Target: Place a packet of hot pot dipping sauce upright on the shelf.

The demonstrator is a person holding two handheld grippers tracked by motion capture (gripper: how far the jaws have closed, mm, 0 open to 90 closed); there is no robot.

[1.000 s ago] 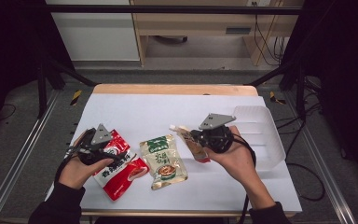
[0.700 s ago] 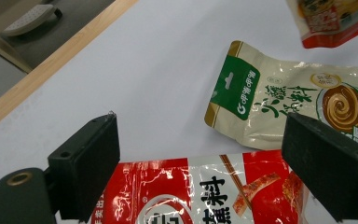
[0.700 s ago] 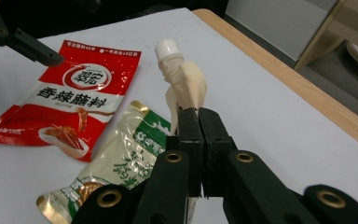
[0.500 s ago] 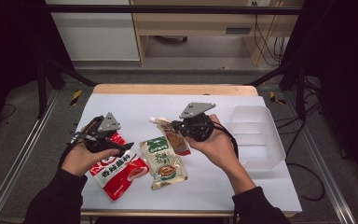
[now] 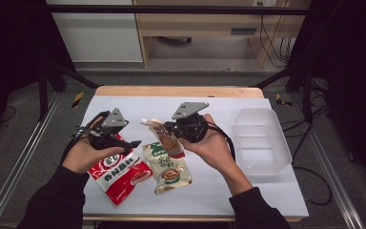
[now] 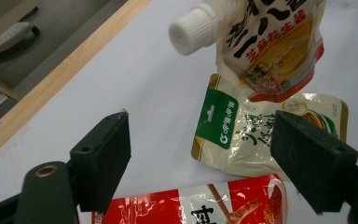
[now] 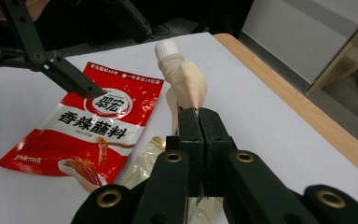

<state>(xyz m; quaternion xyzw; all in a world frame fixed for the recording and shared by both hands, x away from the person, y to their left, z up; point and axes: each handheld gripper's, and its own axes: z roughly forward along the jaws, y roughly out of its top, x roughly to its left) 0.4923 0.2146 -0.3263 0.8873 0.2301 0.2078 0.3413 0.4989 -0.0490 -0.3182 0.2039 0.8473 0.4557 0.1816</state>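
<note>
- Since the earlier frame the right gripper carried the spouted pouch leftward, from near the clear tub.
- Left gripper view reads the pouch's print; right gripper view shows jaws clamped on its edge.
- Left gripper, jaws apart after just closing a little, holds nothing above the red packet.

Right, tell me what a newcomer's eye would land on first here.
First, the spouted pouch with a white screw cap, lifted above the middle of the white table, pinched in the shut right tool. Next, the bright red sauce packet lying at the near left, with the left tool open over its top edge. A clear plastic bin sits at the right.
</note>
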